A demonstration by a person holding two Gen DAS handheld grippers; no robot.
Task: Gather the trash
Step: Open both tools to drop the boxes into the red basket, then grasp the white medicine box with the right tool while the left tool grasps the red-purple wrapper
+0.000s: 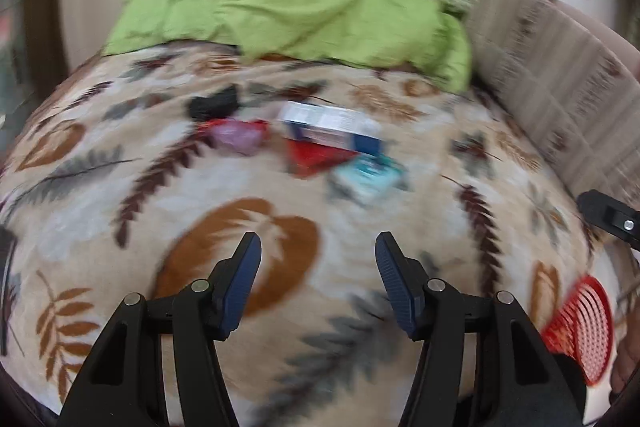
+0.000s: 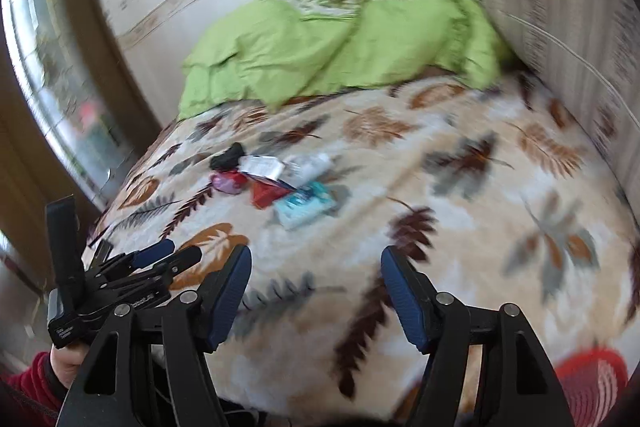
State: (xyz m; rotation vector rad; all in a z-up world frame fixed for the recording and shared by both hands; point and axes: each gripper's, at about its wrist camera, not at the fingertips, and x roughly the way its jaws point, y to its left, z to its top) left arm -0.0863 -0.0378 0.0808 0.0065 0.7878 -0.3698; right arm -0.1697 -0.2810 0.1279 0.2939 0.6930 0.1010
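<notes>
Hovering over leaf-print blanket (image 1: pixel 280 195) | both hand-held grippers wide, empty | trash cluster (image 1: pixel 320 143) ahead | red basket (image 1: pixel 580 327) right

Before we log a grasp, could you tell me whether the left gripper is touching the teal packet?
Apart. In the left wrist view, the left gripper is open, with bare blanket between its fingertips and the teal packet.

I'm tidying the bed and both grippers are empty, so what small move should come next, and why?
Probably reach the left gripper forward toward the teal packet, the nearest piece in the litter cluster on the leaf-patterned blanket. Both it and the right gripper are open, holding nothing and short of the trash. The red basket waits at the bed's near right edge.
</notes>
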